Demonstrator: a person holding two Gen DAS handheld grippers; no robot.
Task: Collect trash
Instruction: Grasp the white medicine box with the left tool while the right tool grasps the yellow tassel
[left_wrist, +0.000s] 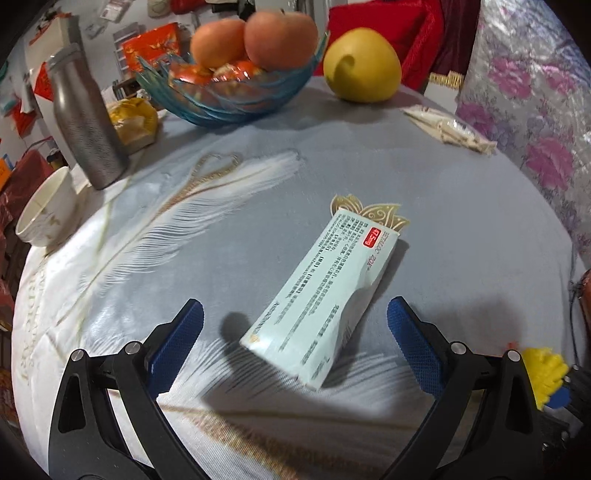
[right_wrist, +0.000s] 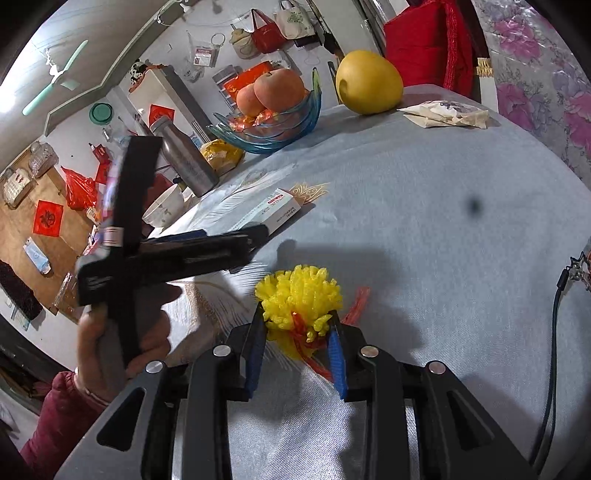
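Here the medicine box (left_wrist: 322, 295) lies on the tablecloth (left_wrist: 461, 221) between the left gripper's (left_wrist: 295, 314) wide-spread fingers; only the right view shows the right gripper (right_wrist: 297, 328) clamping a yellow foam fruit net (right_wrist: 299, 295).

fruit bowl (left_wrist: 236, 99), pomelo (left_wrist: 362, 64), steel bottle (left_wrist: 83, 122), white bowl (left_wrist: 48, 210).

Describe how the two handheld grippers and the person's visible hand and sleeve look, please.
The left gripper has matte black angular arms with triangular cut-outs, round silver pivot bolts and blue textured finger pads. The right gripper is built the same way, with narrow blue pads. The bare hand wears a thin bracelet above a dark red padded sleeve. No cable on either gripper is visible.
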